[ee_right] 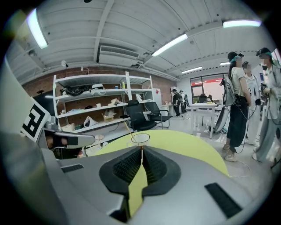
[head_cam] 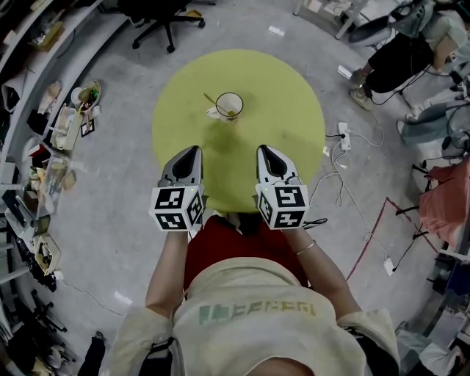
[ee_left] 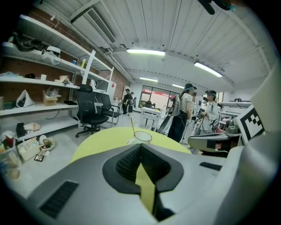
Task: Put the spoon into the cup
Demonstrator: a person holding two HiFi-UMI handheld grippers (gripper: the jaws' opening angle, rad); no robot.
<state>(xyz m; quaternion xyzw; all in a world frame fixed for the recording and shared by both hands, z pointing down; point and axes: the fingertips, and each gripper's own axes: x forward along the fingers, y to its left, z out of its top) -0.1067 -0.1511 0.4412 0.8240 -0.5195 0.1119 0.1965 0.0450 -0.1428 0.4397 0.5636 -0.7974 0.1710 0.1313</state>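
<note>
Looks down on a round green counter (head_cam: 283, 110). Toward 12 o'clock from its centre, a clear cup (head_cam: 229, 105), upright, with the spoon (head_cam: 211, 98) already inside, handle leaning out toward 10 o'clock. Touching the cup at 8 o'clock, a small white scrap (head_cam: 214, 113), perhaps crumpled paper. Left claw (head_cam: 195, 150) over the counter's 7 o'clock edge, pressed together, pinching nothing. Right claw (head_cam: 263, 150) at 5 o'clock, likewise pressed together and empty. Both well apart from the cup, pointing toward 12 o'clock. Beyond the counter at 11 o'clock, a black office chair (head_cam: 165, 16) on the floor.
</note>
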